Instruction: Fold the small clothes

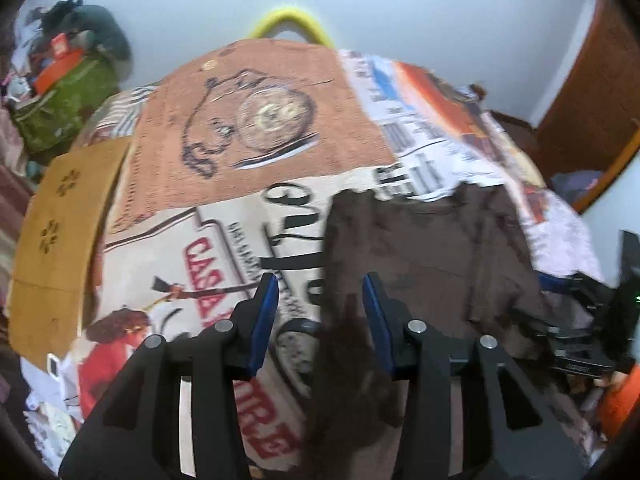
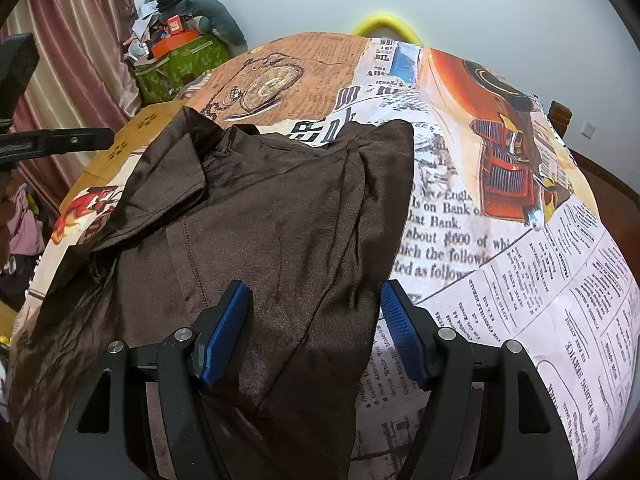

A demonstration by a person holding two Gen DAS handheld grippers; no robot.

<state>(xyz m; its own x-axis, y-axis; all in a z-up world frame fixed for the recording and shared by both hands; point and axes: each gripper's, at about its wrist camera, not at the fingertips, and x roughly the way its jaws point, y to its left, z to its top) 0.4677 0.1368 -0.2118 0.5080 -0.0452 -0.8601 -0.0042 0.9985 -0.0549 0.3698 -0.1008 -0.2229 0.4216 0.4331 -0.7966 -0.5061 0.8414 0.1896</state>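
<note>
A dark brown shiny garment [image 2: 272, 208] lies rumpled on the newspaper-print tablecloth [image 2: 500, 264], with a sleeve folded over at its left. My right gripper [image 2: 314, 320] stands open just over the garment's near part. The cloth runs between its blue pads [image 2: 224, 328], and a gap shows beside the right pad. In the blurred left wrist view my left gripper [image 1: 320, 304] is open above the garment's left edge [image 1: 344, 320]. The rest of the brown garment [image 1: 432, 248] spreads to the right of it. No pad presses on the fabric.
The wooden table edge [image 1: 60, 220] shows bare at the left. Beyond it sit a green bag [image 2: 180, 64] with an orange box and piled clothes. A yellow curved bar [image 2: 386, 24] rises behind the table. A curtain [image 2: 80, 40] hangs at the left.
</note>
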